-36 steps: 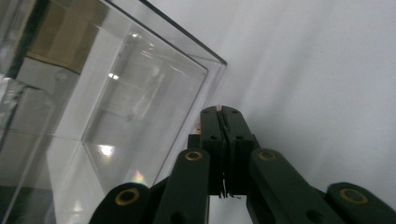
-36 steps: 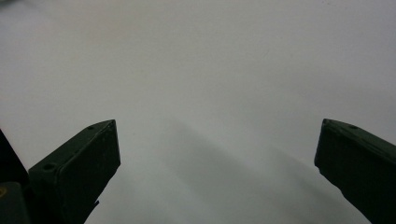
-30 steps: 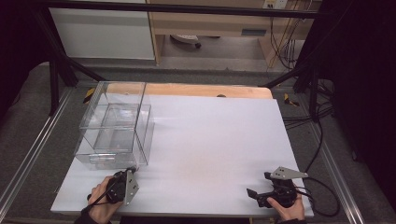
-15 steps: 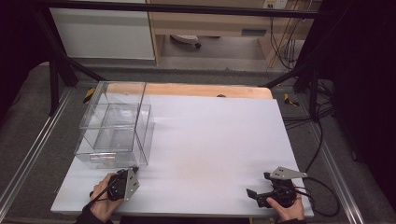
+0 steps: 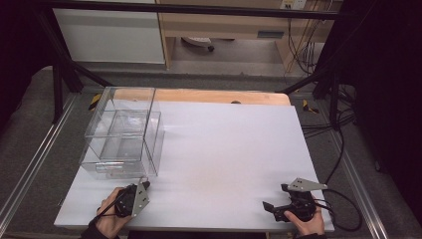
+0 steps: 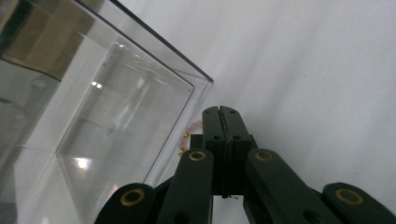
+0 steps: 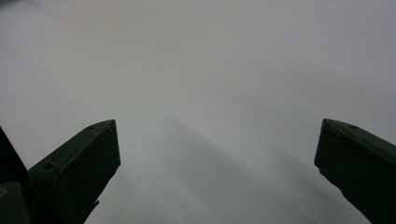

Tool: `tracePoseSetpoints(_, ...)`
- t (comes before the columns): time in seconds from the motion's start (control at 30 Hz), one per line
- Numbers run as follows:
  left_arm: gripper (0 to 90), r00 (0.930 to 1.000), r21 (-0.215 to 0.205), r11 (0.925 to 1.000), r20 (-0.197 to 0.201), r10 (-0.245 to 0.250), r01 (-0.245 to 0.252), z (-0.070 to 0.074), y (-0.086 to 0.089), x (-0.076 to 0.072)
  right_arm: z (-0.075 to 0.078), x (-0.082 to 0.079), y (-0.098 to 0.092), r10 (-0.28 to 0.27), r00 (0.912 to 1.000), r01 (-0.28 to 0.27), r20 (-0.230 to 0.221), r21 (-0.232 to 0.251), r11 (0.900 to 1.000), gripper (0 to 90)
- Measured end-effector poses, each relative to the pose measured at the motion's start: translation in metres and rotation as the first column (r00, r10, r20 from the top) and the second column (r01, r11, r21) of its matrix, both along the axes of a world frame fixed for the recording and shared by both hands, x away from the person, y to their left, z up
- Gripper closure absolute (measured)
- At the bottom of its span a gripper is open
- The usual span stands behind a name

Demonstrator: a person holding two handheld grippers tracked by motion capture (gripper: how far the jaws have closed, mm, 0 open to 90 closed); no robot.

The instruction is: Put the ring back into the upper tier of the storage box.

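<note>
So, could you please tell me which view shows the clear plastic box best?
The high view: the whole clear plastic box stands at the table's left, a smaller clear box inside. The left gripper view gives one near corner beside the left gripper's closed fingers; the right gripper view faces bare table.

A white table [image 5: 224,149] stands on a grey floor [image 5: 30,134], with a strip of bare wood [image 5: 209,96] along its far edge. Metal rails [image 5: 30,167] run along both sides of it. A black frame [image 5: 199,9] crosses the top, with slanted black struts [image 5: 67,69] at either side. Beyond it stand a white cabinet [image 5: 109,32] and a wooden bench [image 5: 224,25]. Black cables [image 5: 298,40] hang at the far right and trail over the floor. The corners are dark.
</note>
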State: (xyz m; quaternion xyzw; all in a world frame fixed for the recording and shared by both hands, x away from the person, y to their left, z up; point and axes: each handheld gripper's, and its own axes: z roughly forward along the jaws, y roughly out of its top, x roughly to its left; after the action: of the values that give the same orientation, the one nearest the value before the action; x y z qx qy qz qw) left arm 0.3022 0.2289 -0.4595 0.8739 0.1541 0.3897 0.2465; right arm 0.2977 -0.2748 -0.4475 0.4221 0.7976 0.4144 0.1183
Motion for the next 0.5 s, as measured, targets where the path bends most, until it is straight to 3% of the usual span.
tracePoseSetpoints(0.07,89.6,0.9987,-0.019,0.9989,0.026,0.043,-0.042,0.001,0.004,-0.002,-0.001,0.0,0.0,0.003,1.0,-0.003,0.005,-0.003,1.0,0.7)
tracePoseSetpoints(0.13,89.4,0.9945,-0.025,0.9946,0.025,0.101,-0.101,-0.001,0.007,-0.001,0.0,0.0,0.0,0.003,1.0,-0.003,0.006,-0.004,1.0,0.7)
tracePoseSetpoints(0.23,88.9,0.989,-0.029,0.9892,0.032,0.144,-0.144,-0.004,0.01,0.003,0.0,0.0,0.0,0.001,1.0,-0.001,0.002,0.0,1.0,0.7)
tracePoseSetpoints(0.4,88.1,0.9888,-0.006,0.9938,0.099,0.111,-0.111,-0.006,0.005,0.009,0.0,0.0,0.0,0.002,1.0,-0.002,0.005,-0.001,1.0,0.7)
tracePoseSetpoints(0.5,87.1,0.9932,0.021,0.998,0.101,0.057,-0.06,-0.009,0.003,0.012,-0.001,0.0,0.0,0.004,1.0,-0.004,0.007,-0.004,1.0,0.7)
